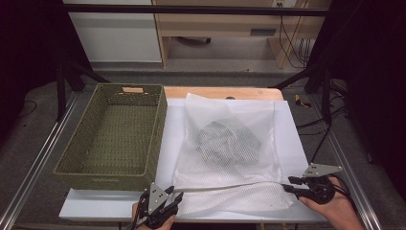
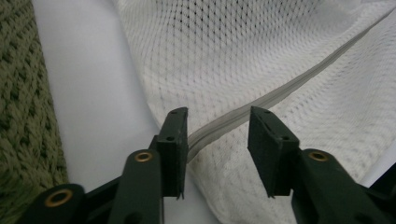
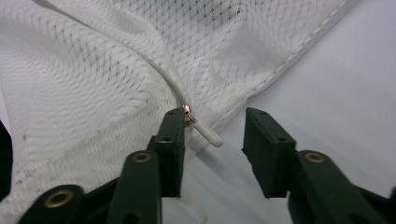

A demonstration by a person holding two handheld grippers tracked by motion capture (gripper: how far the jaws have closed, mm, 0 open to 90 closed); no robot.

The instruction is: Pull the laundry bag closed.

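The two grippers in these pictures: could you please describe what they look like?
The left gripper and the right gripper are both black with two flat rectangular pads, brass-coloured rivets on the jaw arms and a grey three-cornered plate on top. Black cables trail from the right one. No sleeves are in view.

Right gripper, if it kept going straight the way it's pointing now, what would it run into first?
Most likely the white zipper pull of the mesh laundry bag. In the right gripper view it lies just ahead of the right gripper, between the open jaws and close to one pad. Depth is hard to judge, so it might slide alongside instead.
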